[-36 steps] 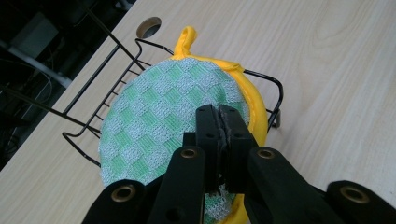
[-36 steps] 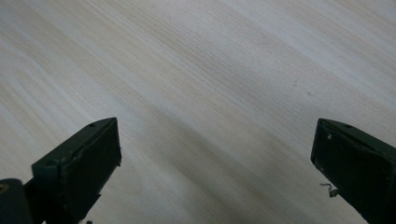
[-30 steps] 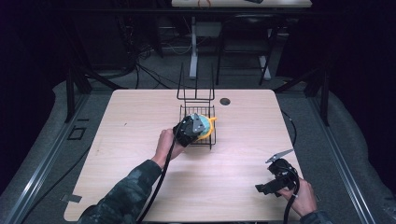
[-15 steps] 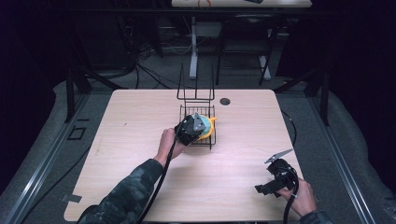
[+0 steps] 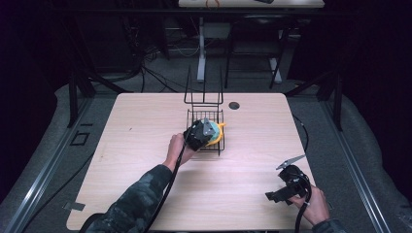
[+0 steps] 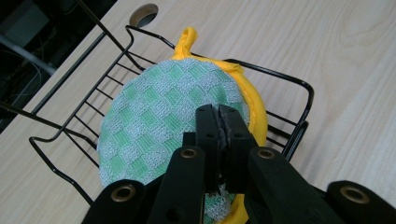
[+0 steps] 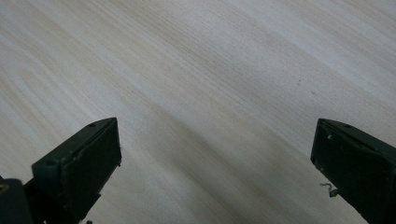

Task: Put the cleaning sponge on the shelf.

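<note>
High view: a pale wooden bench (image 5: 145, 145) fills the middle. At its twelve o'clock stands a black wire basket (image 5: 190, 116), holding a round green-checked pot holder (image 6: 159, 121) with a yellow rim. The left tongs (image 5: 206, 131) sit over it, jaws pressed together above the cloth; whether they pinch any of it is hard to tell. The right tongs (image 5: 272, 196) rest at five o'clock, jaws wide apart, holding nothing. To lift the cloth well, it seems wise to grip near the rim and rise straight up, clear of the wires.
</note>
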